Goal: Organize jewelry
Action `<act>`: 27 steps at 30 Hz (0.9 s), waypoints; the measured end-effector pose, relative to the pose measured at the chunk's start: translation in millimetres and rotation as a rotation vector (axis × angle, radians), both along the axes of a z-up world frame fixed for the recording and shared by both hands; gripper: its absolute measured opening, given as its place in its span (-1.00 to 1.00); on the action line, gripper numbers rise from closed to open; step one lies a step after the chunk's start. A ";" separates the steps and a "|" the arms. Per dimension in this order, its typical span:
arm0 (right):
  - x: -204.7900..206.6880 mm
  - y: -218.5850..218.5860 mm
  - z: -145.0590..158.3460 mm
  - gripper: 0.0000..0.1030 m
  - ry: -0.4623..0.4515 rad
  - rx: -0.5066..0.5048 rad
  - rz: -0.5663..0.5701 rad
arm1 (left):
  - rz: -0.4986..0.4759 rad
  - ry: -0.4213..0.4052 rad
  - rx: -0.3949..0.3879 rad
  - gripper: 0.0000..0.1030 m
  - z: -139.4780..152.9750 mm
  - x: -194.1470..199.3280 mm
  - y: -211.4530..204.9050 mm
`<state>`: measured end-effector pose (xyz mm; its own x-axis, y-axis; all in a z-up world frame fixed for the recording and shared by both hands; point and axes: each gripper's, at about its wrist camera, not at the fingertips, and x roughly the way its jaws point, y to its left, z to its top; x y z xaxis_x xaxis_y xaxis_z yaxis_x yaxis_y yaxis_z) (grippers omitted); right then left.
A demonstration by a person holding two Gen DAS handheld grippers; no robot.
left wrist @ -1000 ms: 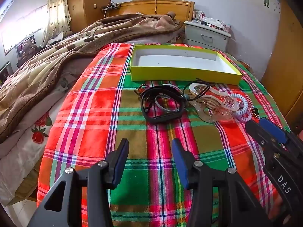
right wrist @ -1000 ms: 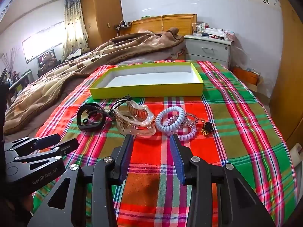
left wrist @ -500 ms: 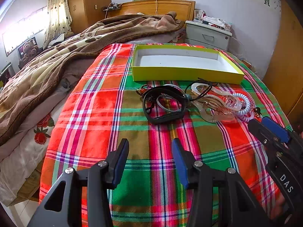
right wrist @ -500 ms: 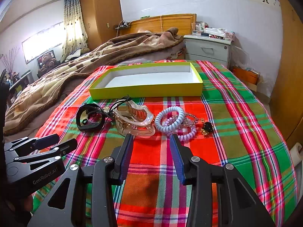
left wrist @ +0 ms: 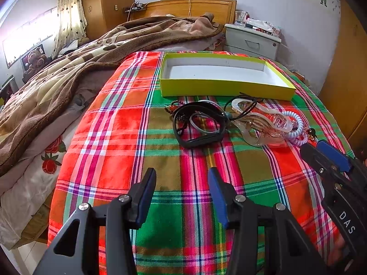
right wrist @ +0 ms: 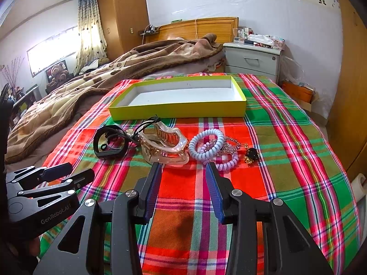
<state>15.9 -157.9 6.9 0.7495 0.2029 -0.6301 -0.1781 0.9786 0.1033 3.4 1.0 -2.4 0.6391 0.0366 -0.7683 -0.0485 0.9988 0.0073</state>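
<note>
Left black two-finger gripper with blue pads (left wrist: 181, 197) spread wide, nothing between the fingers, poised over bare plaid cloth. Right black gripper with blue pads (right wrist: 183, 190) likewise spread wide and empty, tips just short of the jewelry.

Red, green and pink plaid cloth (left wrist: 110, 142) over the bed, its left edge dropping off beside a brown patterned blanket (left wrist: 57, 80). Open cloth between both grippers and the jewelry.

Shallow yellow-green cardboard box with white inside (right wrist: 179, 110) beyond the jewelry, long axis running left to right, near wall facing the grippers.

Jewelry in a left-to-right row just in front of the box: black looped band (right wrist: 110, 144), clear pink toothed hair claw (right wrist: 165, 146) lying on its side, pale blue coil ring (right wrist: 206, 144) overlapping a lilac coil ring (right wrist: 227, 162), small black and gold charm (right wrist: 251, 154) at the right end.
</note>
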 end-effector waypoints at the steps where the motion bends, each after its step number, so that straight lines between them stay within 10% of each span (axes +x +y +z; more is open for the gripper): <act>1: 0.0 -0.2 -0.2 -0.20 0.001 0.000 0.000 | 0.000 0.002 0.000 -0.05 0.1 0.3 -0.2; 27: 0.1 0.4 0.0 -0.21 0.003 0.001 0.000 | 0.000 0.001 0.003 -0.05 -1.3 0.8 1.3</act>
